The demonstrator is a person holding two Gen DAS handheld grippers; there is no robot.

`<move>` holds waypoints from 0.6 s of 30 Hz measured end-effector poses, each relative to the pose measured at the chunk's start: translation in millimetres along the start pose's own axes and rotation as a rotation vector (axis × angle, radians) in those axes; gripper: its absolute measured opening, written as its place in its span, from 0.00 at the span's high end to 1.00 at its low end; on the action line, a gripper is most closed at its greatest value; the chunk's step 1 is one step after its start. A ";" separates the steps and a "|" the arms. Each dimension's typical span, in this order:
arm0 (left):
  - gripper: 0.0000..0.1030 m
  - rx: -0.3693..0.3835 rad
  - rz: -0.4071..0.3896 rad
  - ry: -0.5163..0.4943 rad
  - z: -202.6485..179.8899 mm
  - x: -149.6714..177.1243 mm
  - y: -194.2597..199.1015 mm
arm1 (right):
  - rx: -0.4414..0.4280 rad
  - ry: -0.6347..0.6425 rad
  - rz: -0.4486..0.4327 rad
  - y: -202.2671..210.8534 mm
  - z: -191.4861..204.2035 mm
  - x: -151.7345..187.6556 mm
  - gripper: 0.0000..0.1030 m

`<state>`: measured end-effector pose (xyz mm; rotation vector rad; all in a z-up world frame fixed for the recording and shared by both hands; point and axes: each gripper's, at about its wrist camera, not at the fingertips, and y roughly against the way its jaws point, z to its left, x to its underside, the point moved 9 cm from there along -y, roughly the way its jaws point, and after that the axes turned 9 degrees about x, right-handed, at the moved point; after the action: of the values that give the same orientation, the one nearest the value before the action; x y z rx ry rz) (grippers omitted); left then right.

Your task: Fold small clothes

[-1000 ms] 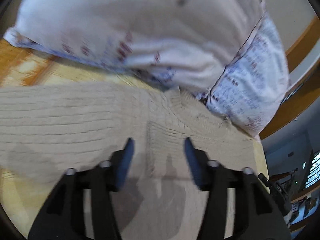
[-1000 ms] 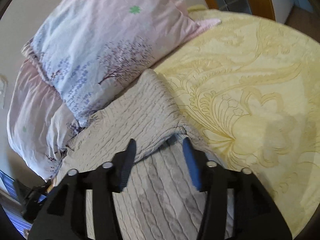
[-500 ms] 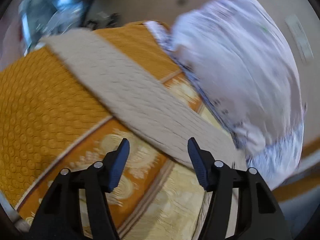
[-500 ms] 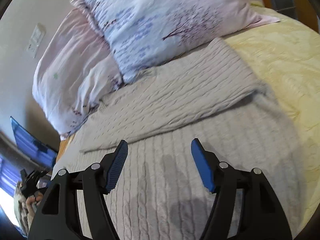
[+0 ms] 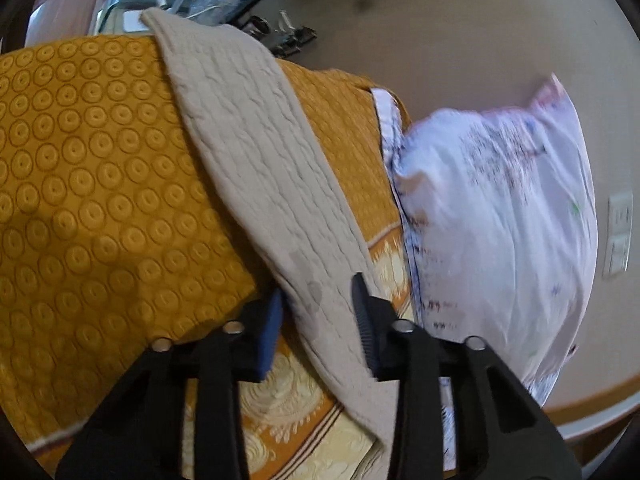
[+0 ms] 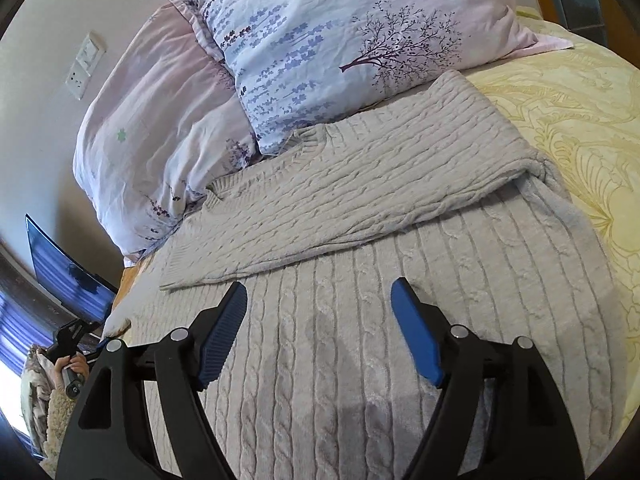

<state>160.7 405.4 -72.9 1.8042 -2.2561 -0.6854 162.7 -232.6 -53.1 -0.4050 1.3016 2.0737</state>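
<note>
The sweater (image 6: 400, 320) lies flat on the bed (image 6: 580, 120), its collar close to the pillows (image 6: 340, 32). One sleeve (image 6: 352, 196) is already folded across the chest; the other sleeve (image 5: 256, 168) trails out over the orange edge of the bedspread (image 5: 80, 200) toward the side of the bed.

The left gripper (image 5: 316, 320) has that loose sleeve between its jaws, near where the sleeve meets the body. The jaws have just been closing, and both pads look to be against the knit, though the picture is blurred, so a firm pinch is likely rather than certain. The right gripper (image 6: 320, 332) hovers over the body of the sweater with its jaws spread and nothing between them; they have just been opening.

The sweater looks like a thick cable knit: soft, limp and rather heavy for its size. It will probably sag and stretch where it is lifted, and a sleeve carried by one point will drape rather than hold a line. The ribbed surface should give the pads good friction, so slipping seems a small risk; pulling the folded sleeve out of place is the bigger one. A hold through the full thickness of the sleeve, at the cuff or mid-length, would let it be laid across the chest. For the body, the hem corners or shoulder seams look like the best places to grip
</note>
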 end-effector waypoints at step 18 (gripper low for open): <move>0.94 0.267 0.129 -0.246 -160.4 105.8 -21.5 | -0.053 -0.023 -0.011 3.4 0.1 0.2 0.23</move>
<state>218.5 261.6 42.8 1.7441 -2.7136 -0.6384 160.3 -233.4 -50.7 -0.4103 1.2303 2.1013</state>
